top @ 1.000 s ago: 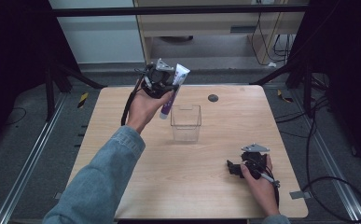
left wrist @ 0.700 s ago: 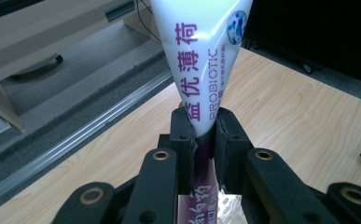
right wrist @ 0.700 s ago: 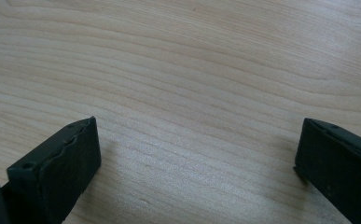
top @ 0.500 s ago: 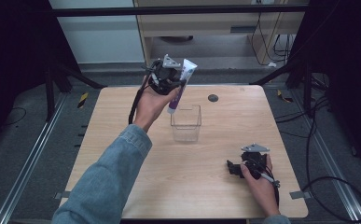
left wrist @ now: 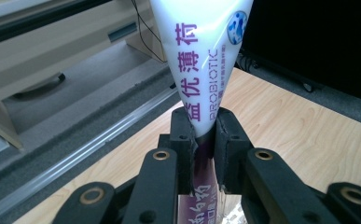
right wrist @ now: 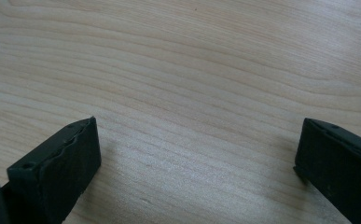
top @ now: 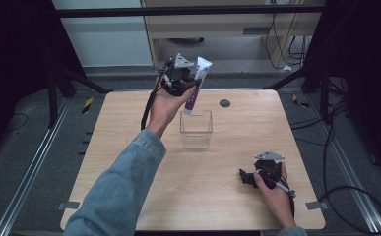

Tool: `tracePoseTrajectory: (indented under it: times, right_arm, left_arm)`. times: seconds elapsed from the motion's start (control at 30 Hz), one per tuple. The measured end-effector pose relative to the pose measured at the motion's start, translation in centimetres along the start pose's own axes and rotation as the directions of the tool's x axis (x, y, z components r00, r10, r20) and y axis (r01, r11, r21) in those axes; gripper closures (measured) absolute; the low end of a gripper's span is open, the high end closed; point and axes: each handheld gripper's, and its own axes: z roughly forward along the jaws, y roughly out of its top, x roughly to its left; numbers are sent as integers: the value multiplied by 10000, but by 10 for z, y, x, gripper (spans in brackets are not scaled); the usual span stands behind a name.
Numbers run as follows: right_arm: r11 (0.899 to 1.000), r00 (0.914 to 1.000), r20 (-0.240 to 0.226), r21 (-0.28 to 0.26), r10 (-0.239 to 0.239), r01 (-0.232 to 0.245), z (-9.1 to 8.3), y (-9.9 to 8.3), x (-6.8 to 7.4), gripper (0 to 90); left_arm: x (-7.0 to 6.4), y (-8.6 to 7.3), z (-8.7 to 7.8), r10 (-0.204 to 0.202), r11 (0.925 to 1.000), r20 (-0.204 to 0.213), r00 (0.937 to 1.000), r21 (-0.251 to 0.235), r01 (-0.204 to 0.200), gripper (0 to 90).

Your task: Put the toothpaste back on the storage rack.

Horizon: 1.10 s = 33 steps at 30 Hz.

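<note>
High view: the left claw (top: 185, 81) held the toothpaste tube (top: 196, 83) above the clear box (top: 196, 129), at the table's (top: 129, 147) twelve o'clock. Left gripper view: jaws clamped mid-tube; better lowered upright. Right gripper view: right claw (right wrist: 197, 154) gaped, resting on the table

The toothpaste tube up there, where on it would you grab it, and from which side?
Around its narrowing lower body, as the left gripper does: the tube is flat and wide at the crimped top, rounder toward the purple cap end, so the jaws close across it from the side, leaving the cap end free to drop into the clear container.
</note>
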Motion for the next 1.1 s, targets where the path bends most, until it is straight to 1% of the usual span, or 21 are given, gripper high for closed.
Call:
tracePoseTrajectory:
  times: [0.07, 0.13, 0.27, 0.37, 0.47, 0.57, 0.8, 1.1]
  right_arm:
    - [10000, 10000, -2, 6, 23, -23, 0, 0, 0, 3]
    - [10000, 10000, 8, 9, -6, 6, 0, 0, 0, 3]
    - [10000, 10000, -4, 1, 24, -24, 0, 0, 0, 3]
    - [10000, 10000, 9, 4, -34, 34, 0, 0, 0, 3]
    - [10000, 10000, -3, 2, 22, -22, 0, 0, 0, 3]
    - [10000, 10000, -3, 2, 20, -20, 0, 0, 0, 3]
    - [10000, 10000, 8, 9, -5, 5, 0, 0, 0, 3]
    - [10000, 10000, -6, 35, 24, -24, 0, 0, 0, 3]
  left_arm:
    - [-1, -1, 0, 14, 10000, -36, 10000, -82, -14, 789]
    - [-2, -2, 1, -107, 9999, 37, 9999, -121, 108, 789]
    - [-7, -7, 2, -168, 9997, 47, 9998, -152, 169, 789]
    - [-11, -10, 2, -143, 9997, 91, 9999, -185, 145, 789]
    - [-13, -13, 3, -132, 9997, 102, 9999, -180, 133, 789]
    - [-15, -15, 4, -84, 9999, 96, 9999, -148, 85, 789]
    - [-16, -24, 6, -179, 9996, 87, 9998, -205, 181, 789]
    - [-18, -38, 14, -176, 9998, 161, 9997, -24, 176, 789]
